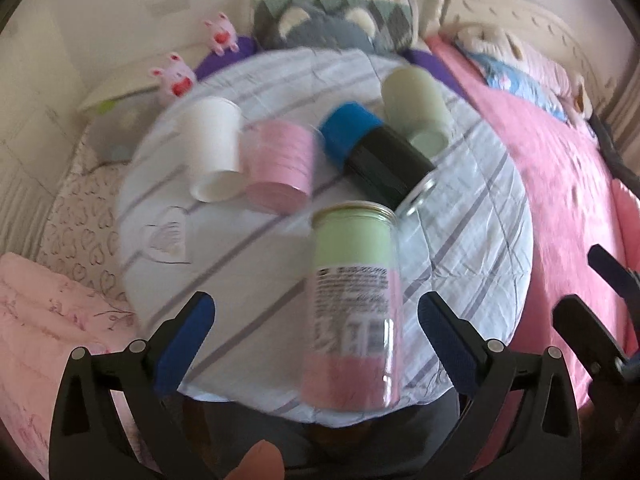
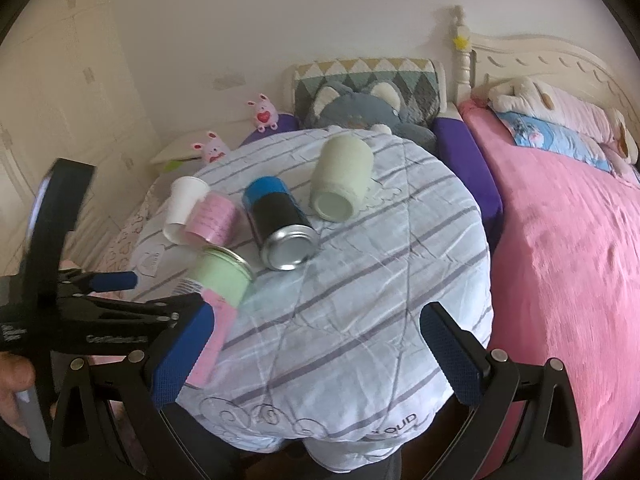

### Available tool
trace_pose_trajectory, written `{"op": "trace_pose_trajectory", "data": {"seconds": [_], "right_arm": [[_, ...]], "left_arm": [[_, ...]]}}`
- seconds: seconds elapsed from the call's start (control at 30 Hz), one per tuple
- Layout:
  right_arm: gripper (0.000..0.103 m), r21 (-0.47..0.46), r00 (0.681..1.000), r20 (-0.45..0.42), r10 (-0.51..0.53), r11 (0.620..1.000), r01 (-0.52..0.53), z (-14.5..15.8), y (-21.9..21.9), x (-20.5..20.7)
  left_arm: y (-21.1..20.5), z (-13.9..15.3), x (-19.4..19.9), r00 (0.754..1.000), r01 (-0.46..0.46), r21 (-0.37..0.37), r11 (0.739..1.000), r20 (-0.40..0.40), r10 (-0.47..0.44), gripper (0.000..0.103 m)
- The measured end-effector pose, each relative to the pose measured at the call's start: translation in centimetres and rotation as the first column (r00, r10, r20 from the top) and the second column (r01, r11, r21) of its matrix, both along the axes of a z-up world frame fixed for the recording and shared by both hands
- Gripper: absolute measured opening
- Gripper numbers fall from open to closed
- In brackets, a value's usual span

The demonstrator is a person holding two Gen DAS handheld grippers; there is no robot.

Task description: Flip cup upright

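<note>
Round surface (image 2: 360, 320) draped in a striped cloth, beside a pink bed (image 2: 560, 260), carrying five containers lying on their sides. The landmark is the black tumbler with a blue band (image 2: 280, 220), steel base toward the cameras, at the middle of the group. To its left lie a pink cup (image 2: 214, 220) and, touching that, a white paper cup (image 2: 182, 208); to its right and farther back, a pale green mug (image 2: 340, 180) with its mouth facing the viewer. Nearest the viewer, just in front of the tumbler, lies the clear glass cup with green and pink bands (image 1: 354, 304), its metal-rimmed end toward the tumbler.

The left gripper (image 1: 316, 344) is spread wide, one blue pad on either side of the banded glass cup, neither touching it. The frame is motion-blurred, so the clearance cannot be judged finely. The right gripper (image 2: 316, 352) is likewise wide, holds nothing, and hangs over bare cloth nearer the viewer than the tumbler.

The step in hand appears to be the grasp of the banded glass cup before righting it. To do it well: centre the pads across the cylinder's middle, close squarely on opposite walls since glass is slick, lift clear of the tumbler's base before rotating, and set down flat, because the padded cloth may let a tall cup tip.
</note>
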State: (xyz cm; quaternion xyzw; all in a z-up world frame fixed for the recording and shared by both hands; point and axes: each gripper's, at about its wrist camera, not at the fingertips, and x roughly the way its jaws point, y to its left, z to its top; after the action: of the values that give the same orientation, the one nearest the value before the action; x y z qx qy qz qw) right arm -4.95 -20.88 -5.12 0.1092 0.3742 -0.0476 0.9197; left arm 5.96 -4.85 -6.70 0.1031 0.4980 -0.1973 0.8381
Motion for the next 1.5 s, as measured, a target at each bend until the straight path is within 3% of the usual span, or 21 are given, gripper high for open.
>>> {"op": "trace_pose_trajectory", "data": {"seconds": [0.3,0.67,1.5], "right_arm": [[0.103,-0.02,0.997,0.049,0.065,0.998,-0.064,2.1,3.7,-0.6],[0.103,-0.015,0.988,0.066,0.14,0.99,-0.139,3.5,7.7,-1.9],[0.103,-0.025,0.982,0.04,0.186,0.982,-0.185,3.6,10.4,-1.6]], "left_arm": [[5.7,5.0,-4.1,0.986,-0.097,-0.033,0.995,0.136,0.101,0.103],[9.9,7.1,-8.8,0.945,-0.201,-0.028,0.979,0.257,0.201,0.103],[12.3,7.0,-9.1,0.93,-0.248,-0.027,0.968,0.275,0.246,0.103]]}}
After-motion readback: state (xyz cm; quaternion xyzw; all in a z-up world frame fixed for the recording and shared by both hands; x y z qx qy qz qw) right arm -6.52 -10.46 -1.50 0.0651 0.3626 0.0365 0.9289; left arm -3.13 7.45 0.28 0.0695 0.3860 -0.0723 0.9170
